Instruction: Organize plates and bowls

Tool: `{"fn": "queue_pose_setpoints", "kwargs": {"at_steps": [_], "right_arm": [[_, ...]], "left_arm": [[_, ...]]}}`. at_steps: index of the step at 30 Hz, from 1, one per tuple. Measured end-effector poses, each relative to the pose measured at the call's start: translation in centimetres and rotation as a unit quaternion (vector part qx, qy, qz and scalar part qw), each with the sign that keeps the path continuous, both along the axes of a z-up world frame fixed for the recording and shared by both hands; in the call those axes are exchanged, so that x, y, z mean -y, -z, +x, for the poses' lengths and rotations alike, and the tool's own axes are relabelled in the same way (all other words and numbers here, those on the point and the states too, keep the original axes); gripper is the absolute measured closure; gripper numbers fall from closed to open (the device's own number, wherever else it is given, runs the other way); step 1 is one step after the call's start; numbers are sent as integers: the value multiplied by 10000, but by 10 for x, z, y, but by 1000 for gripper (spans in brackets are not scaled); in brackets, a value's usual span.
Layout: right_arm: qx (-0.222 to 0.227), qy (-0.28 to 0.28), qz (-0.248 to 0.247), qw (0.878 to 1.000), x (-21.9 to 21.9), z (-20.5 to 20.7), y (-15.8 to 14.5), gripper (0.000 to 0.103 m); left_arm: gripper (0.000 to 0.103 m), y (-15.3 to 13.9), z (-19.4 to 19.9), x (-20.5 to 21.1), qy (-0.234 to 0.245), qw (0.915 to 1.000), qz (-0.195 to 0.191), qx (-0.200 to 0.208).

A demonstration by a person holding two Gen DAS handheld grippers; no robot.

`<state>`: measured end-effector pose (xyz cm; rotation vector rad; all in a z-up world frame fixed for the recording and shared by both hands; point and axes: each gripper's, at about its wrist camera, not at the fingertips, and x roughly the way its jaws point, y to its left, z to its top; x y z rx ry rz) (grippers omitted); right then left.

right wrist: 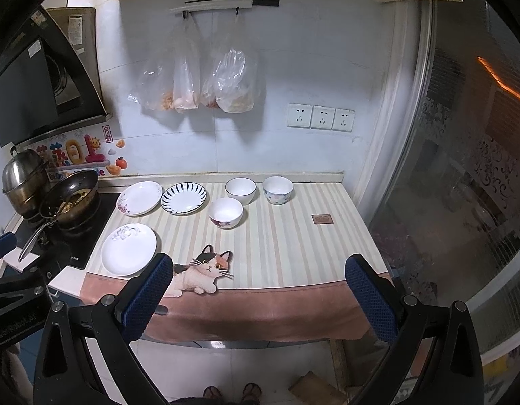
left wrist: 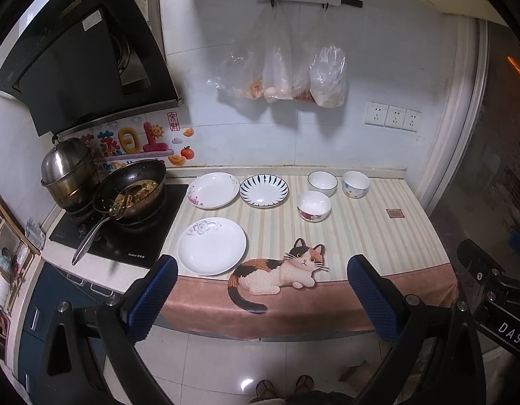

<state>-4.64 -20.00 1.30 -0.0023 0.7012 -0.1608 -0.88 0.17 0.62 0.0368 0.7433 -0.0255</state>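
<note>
Three plates lie on the striped cloth: a plain white plate [left wrist: 211,246] [right wrist: 128,249] at the front left, a floral-edged plate [left wrist: 213,190] [right wrist: 139,197] behind it, and a blue-striped plate [left wrist: 264,190] [right wrist: 183,197] beside that. Three bowls stand to their right: a floral bowl [left wrist: 313,205] [right wrist: 225,212] in front, a white bowl [left wrist: 322,182] [right wrist: 240,190] behind it, and a patterned bowl [left wrist: 356,184] [right wrist: 277,189] at the far right. My left gripper [left wrist: 261,295] and right gripper [right wrist: 258,298] are open and empty, held off the counter's front edge.
A stove [left wrist: 121,233] at the left carries a wok of food [left wrist: 131,192] [right wrist: 71,199] with a long handle and a steel pot [left wrist: 69,172]. A range hood [left wrist: 81,54] hangs above. Plastic bags [left wrist: 280,74] hang on the wall. A cat picture [left wrist: 280,270] marks the cloth's front.
</note>
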Motion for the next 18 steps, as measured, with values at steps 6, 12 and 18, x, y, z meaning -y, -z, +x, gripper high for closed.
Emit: {"fn": "queue_pose_setpoints", "kwargs": {"at_steps": [6,12,18], "right_arm": [[24,25,-24,10000,0,0,1,0],[55,36,-4,10000,3,1,1,0],[57,36,3,10000,2,1,1,0]], "left_arm": [[0,1,0,2,30,10000,3,11],[0,1,0,3,18,10000,12,27],[0,1,1,2,3,10000,3,50]]}}
